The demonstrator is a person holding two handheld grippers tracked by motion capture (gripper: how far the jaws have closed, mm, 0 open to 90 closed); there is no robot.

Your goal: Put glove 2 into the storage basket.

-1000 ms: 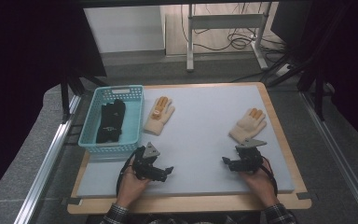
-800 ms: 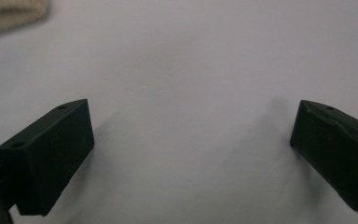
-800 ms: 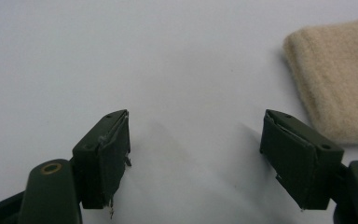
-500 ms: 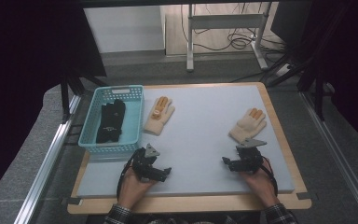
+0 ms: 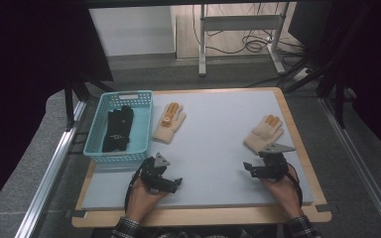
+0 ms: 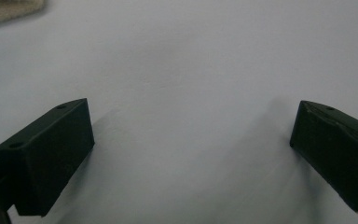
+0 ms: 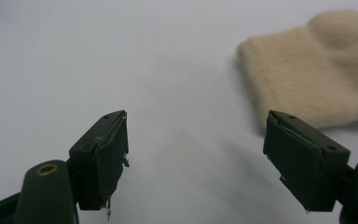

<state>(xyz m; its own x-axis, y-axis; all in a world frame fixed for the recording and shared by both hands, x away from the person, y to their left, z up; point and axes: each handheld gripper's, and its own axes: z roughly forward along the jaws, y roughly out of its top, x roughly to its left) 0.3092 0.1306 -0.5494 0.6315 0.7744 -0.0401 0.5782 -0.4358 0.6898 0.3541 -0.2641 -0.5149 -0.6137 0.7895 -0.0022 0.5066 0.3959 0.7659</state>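
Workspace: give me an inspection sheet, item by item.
Surface: pale grey mat on a wooden board, bare between the gloves.
Job's things: cream glove beside the basket; cream glove at right, its cuff just ahead of the right gripper; both flat.
Clutter: turquoise basket holding black gloves.
Grippers: left gripper open over bare mat; right gripper open, holding nothing.
Cables: a black one loops from each gripper by the hand; more lie on the floor beyond the table.
Surroundings: white metal stand, dark curtains.

Cream gloves, orange fingertips; turquoise basket, seemingly black gloves.
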